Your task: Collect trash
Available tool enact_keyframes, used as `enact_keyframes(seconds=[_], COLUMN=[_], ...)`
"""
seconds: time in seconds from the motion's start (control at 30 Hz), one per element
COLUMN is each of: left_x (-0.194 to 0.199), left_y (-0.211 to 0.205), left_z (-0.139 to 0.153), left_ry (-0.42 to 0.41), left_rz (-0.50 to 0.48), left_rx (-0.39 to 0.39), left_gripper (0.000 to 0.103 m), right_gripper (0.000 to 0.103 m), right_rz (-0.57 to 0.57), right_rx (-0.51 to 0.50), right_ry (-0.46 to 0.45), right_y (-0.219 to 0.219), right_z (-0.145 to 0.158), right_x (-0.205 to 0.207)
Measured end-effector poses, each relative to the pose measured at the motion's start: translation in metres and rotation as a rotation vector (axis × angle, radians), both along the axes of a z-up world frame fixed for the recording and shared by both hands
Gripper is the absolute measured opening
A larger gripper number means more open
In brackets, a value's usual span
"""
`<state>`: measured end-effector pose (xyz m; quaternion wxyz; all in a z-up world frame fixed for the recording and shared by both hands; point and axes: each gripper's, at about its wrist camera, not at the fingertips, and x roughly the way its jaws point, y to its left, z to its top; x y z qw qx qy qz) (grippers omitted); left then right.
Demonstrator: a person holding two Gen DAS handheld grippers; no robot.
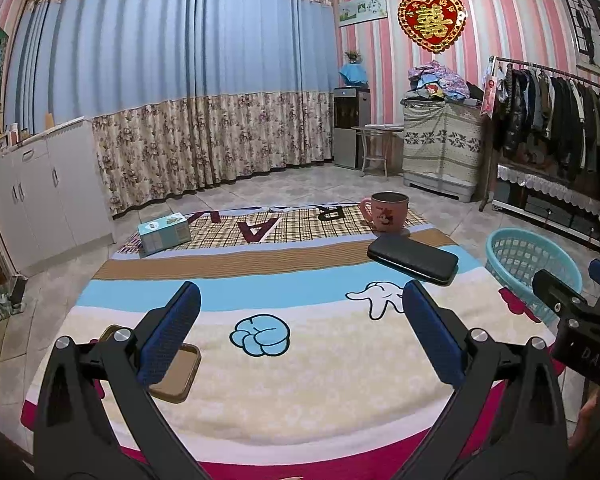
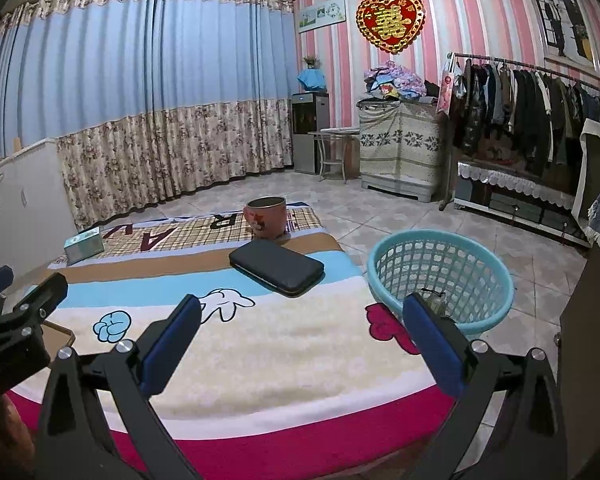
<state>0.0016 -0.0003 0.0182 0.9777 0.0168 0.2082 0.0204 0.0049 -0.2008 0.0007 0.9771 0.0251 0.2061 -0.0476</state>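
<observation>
Both my tongs, left [image 1: 300, 320] and right [image 2: 300, 320], stand wide and hold nothing above the blanket's [image 1: 320, 380] near edge. The basket [image 2: 440, 276] sits on the floor beside the blanket's right edge (something small and indistinct lies inside).

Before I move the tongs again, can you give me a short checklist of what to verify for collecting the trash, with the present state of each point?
1. Left tongs open and holding nothing: ok.
2. Right tongs open and holding nothing: ok.
3. Blue basket upright on the floor beside the blanket, opening free: ok.
4. Basket already holds something: a small dark item shows inside, but what it is, cannot tell.
5. Trash left on the blanket: only a pink mug, a black case, a tissue box and a brown tray show; whether any counts as trash, cannot tell.
</observation>
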Motion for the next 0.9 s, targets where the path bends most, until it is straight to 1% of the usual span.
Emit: enact_keyframes(seconds=[0.17,0.37,0.9], left_x=[0.0008,0.0007,-0.001], left_y=[0.0009,0.0004,-0.007], left_z=[0.0014,0.0017,-0.0016], left_ry=[-0.001,-0.009,-0.025], left_rz=[0.005,0.01,0.002], left_rx=[-0.001,0.001,0.037], left_gripper=[0.098,0.098,0.098], right_gripper=[0.098,0.098,0.098], right_rz=[0.004,0.01,0.004], right_rx=[-0.025,-0.024,-0.029], right_ry=[-0.003,-0.003,-0.003], right_y=[0.0055,0.0069,0.0092], right_z=[-0.0003,-0.0005,-0.0003], right_x=[0.0001,-0.0001,-0.0018])
